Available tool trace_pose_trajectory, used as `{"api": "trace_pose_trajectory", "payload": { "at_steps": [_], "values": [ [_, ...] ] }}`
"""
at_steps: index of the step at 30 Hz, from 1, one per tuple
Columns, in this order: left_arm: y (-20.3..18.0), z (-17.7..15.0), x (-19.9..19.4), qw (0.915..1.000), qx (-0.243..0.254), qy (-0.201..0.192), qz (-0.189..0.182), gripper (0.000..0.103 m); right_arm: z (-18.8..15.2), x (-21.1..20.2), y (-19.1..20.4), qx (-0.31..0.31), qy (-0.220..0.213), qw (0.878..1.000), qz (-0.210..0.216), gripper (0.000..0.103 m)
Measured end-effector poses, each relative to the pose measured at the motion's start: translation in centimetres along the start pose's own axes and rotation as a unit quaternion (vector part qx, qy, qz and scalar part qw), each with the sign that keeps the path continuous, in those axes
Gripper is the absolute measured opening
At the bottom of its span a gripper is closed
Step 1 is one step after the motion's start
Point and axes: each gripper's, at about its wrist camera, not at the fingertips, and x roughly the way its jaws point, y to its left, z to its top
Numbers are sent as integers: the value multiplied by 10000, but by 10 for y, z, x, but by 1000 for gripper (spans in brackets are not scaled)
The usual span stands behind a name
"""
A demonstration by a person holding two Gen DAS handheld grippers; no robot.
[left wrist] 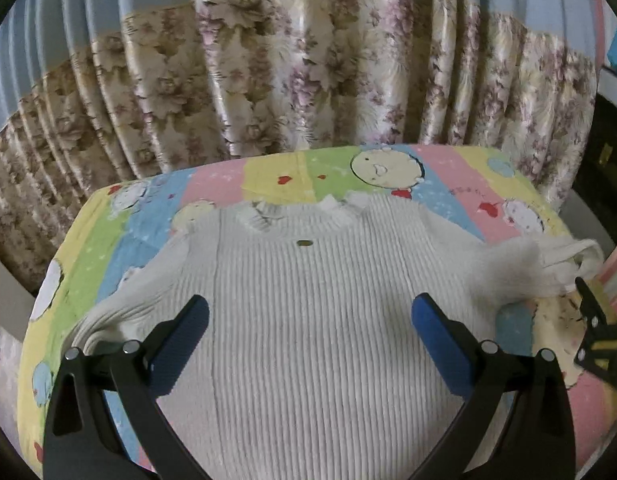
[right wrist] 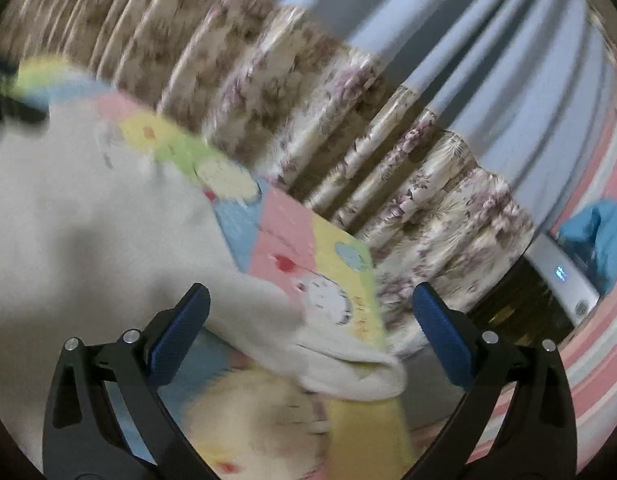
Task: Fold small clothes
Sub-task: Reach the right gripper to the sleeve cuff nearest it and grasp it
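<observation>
on colourful sheet [left wrist: 268,176], white ribbed sweater [left wrist: 308,320] spread flat, both hand-held grippers wide apart

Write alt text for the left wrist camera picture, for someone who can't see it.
A white ribbed sweater lies flat, front up, on a pastel cartoon-print cover, with the open left gripper over its middle. One sleeve trails toward the right edge, and a floral curtain hangs behind.

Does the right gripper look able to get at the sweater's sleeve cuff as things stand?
Probably yes: the right gripper is open, and the sleeve cuff lies between its fingers on the cartoon sheet with nothing over it, though the view is blurred.
</observation>
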Motion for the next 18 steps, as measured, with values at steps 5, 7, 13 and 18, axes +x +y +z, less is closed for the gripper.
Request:
{"api": "trace_pose_trajectory", "payload": {
  "at_steps": [5, 7, 13, 18],
  "values": [
    [-8, 8, 35, 9994, -7, 279, -205, 102, -27, 58, 4, -767, 460, 9959, -91, 86],
    [-8, 12, 45, 9990, -67, 324, -303, 102, -35, 78, 3, -829, 683, 9942, 11, 75],
    [-13, 15, 60, 9989, 98, 363, -262, 102, -49, 110, -2, -865, 1062, 9894, 486, 71],
    [-13, 14, 68, 9983, 126, 495, -271, 102, -46, 134, -12, -600, 1436, 9797, 1265, 53]
  ]
}}
